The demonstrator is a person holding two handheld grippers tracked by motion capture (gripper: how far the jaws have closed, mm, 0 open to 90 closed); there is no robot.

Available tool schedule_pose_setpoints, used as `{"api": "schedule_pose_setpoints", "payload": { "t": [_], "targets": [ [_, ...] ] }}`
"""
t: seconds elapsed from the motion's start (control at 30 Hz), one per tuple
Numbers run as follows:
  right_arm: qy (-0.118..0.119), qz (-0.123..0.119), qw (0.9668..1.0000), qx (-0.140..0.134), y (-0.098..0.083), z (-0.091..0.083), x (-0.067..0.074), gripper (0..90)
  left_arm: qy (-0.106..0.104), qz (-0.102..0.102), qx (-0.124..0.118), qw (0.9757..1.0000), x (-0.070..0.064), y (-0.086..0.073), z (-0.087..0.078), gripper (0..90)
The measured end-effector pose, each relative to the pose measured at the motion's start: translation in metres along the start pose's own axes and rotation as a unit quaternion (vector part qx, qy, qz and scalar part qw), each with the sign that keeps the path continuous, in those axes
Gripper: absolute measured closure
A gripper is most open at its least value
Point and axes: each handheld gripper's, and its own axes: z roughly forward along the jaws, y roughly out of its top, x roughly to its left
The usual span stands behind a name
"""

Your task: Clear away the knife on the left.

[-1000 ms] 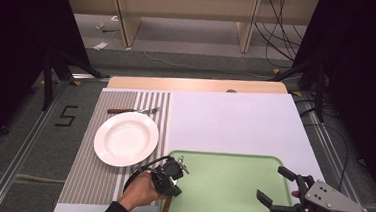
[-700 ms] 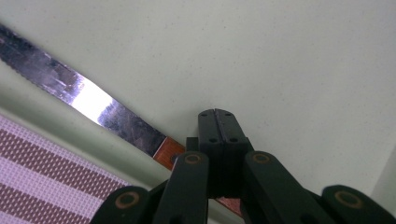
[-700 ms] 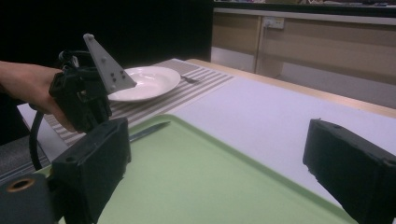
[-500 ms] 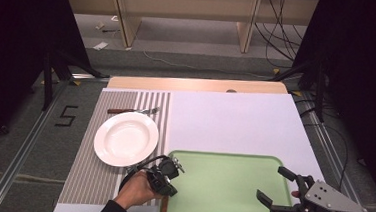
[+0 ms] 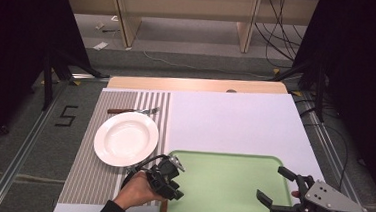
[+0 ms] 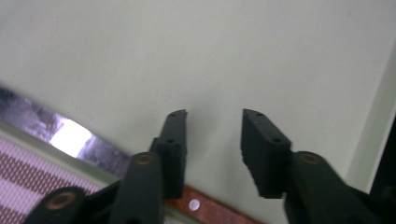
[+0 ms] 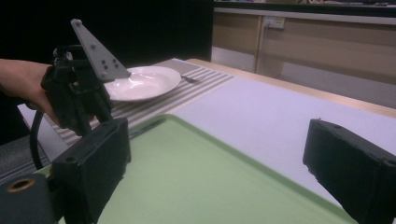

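Down at the near left corner of the green tray [image 5: 230, 189], the left gripper [image 5: 170, 181] points its jaws at the tray's left edge, and those jaws have just been opening: in the left gripper view they stand parted over the pale green floor with nothing between them. Right beneath them lies a knife [image 6: 70, 135], its shiny blade running along the tray's rim off to the jaws' left, and its brown handle [image 6: 205, 207] passing just under the left jaw's base; in the high view that handle [image 5: 163, 210] pokes out below the gripper, beside the tray's edge. Whether a jaw touches the knife, I cannot tell. Over on the other side, the right gripper [image 5: 285, 193] hovers above the tray's near right corner, jaws spread wide and empty. Beyond the left gripper, just past it on the striped placemat [image 5: 85, 179], sits a white plate [image 5: 126, 139], and farther still beyond the plate lies a fork [image 5: 133, 111].
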Motion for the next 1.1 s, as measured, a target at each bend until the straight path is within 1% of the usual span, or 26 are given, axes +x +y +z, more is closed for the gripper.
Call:
{"api": "schedule_pose_setpoints", "payload": {
  "t": [0.1, 0.17, 0.2, 0.27, 0.33, 0.4, 0.43, 0.47, 0.5, 0.53, 0.57, 0.6, 0.63, 0.7, 0.73, 0.77, 0.8, 0.83, 0.87, 0.9, 0.97, 1.03, 1.1],
  "targets": [
    [0.000, -0.001, 1.0000, -0.001, 0.000, 0.000, 0.000, 8.6, 0.018, 0.016, -0.028, 0.9993, -0.003, 0.001, -0.002, 42.0],
    [0.000, -0.001, 1.0000, 0.000, 0.000, 0.000, 0.000, 8.6, 0.024, 0.012, -0.047, 0.9985, -0.005, 0.001, -0.004, 38.2],
    [0.000, -0.001, 1.0000, 0.000, 0.000, 0.000, 0.000, 8.5, 0.028, 0.017, -0.057, 0.9978, -0.005, 0.001, -0.006, 35.6],
    [0.000, 0.000, 1.0000, 0.000, 0.000, 0.000, 0.000, 8.5, 0.033, 0.022, -0.091, 0.9951, -0.007, 0.001, -0.010, 31.8],
    [0.000, 0.000, 1.0000, 0.000, 0.000, 0.000, 0.000, 8.6, 0.038, 0.025, -0.127, 0.9909, -0.009, 0.001, -0.015, 27.5],
    [0.000, 0.000, 1.0000, 0.000, 0.000, 0.000, 0.000, 8.5, 0.042, 0.031, -0.163, 0.9852, -0.011, -0.001, -0.020, 25.9],
    [0.000, 0.000, 1.0000, 0.000, 0.000, 0.000, 0.000, 8.6, 0.042, 0.034, -0.184, 0.9815, -0.012, -0.002, -0.023, 25.2],
    [0.000, 0.000, 1.0000, 0.000, 0.000, 0.000, 0.000, 8.6, 0.042, 0.036, -0.195, 0.9792, -0.013, -0.003, -0.024, 25.2],
    [0.000, 0.000, 1.0000, 0.000, 0.000, 0.000, 0.000, 8.6, 0.042, 0.036, -0.210, 0.9761, -0.014, -0.004, -0.027, 25.1],
    [0.000, 0.000, 1.0000, 0.000, 0.000, 0.000, 0.000, 8.6, 0.042, 0.036, -0.226, 0.9726, -0.015, -0.006, -0.029, 25.1],
    [0.000, 0.000, 1.0000, 0.000, 0.000, 0.000, 0.000, 8.6, 0.042, 0.036, -0.246, 0.9677, -0.016, -0.008, -0.031, 25.1],
    [-0.001, 0.000, 1.0000, 0.000, 0.000, 0.000, 0.000, 8.6, 0.041, 0.036, -0.256, 0.9652, -0.016, -0.009, -0.032, 24.4],
    [-0.001, 0.000, 1.0000, 0.000, 0.000, 0.000, 0.000, 8.6, 0.043, 0.036, -0.270, 0.9612, -0.017, -0.011, -0.034, 23.3],
    [-0.001, 0.001, 1.0000, 0.000, 0.000, 0.000, 0.000, 8.6, 0.043, 0.036, -0.285, 0.9570, -0.017, -0.014, -0.035, 23.2],
    [-0.001, 0.001, 1.0000, 0.000, 0.000, 0.000, 0.000, 8.5, 0.042, 0.036, -0.290, 0.9554, -0.018, -0.015, -0.037, 22.8],
    [-0.001, 0.000, 1.0000, 0.000, 0.000, 0.000, 0.000, 8.6, 0.040, 0.032, -0.298, 0.9532, -0.018, -0.016, -0.038, 22.0],
    [-0.001, 0.000, 1.0000, -0.001, 0.000, 0.000, 0.000, 8.5, 0.038, 0.029, -0.303, 0.9517, -0.018, -0.017, -0.039, 21.6],
    [-0.001, 0.000, 1.0000, 0.000, 0.000, -0.001, 0.000, 8.6, 0.032, 0.027, -0.312, 0.9490, -0.018, -0.020, -0.040, 21.6],
    [-0.001, 0.001, 1.0000, 0.000, 0.000, -0.001, -0.001, 8.6, 0.031, 0.027, -0.316, 0.9479, -0.018, -0.021, -0.041, 21.5],
    [-0.002, 0.001, 1.0000, -0.001, 0.000, -0.001, -0.001, 8.6, 0.034, 0.027, -0.322, 0.9458, -0.019, -0.023, -0.042, 21.5],
    [-0.001, 0.001, 1.0000, -0.001, 0.000, -0.001, -0.001, 8.5, 0.033, 0.027, -0.327, 0.9441, -0.019, -0.025, -0.045, 21.5],
    [-0.001, 0.000, 1.0000, -0.001, 0.000, -0.001, 0.000, 8.5, 0.033, 0.025, -0.334, 0.9416, -0.020, -0.027, -0.047, 20.9],
    [-0.002, 0.000, 1.0000, 0.000, 0.000, -0.001, 0.000, 8.6, 0.034, 0.027, -0.336, 0.9407, -0.020, -0.028, -0.048, 20.9]
  ]
}}
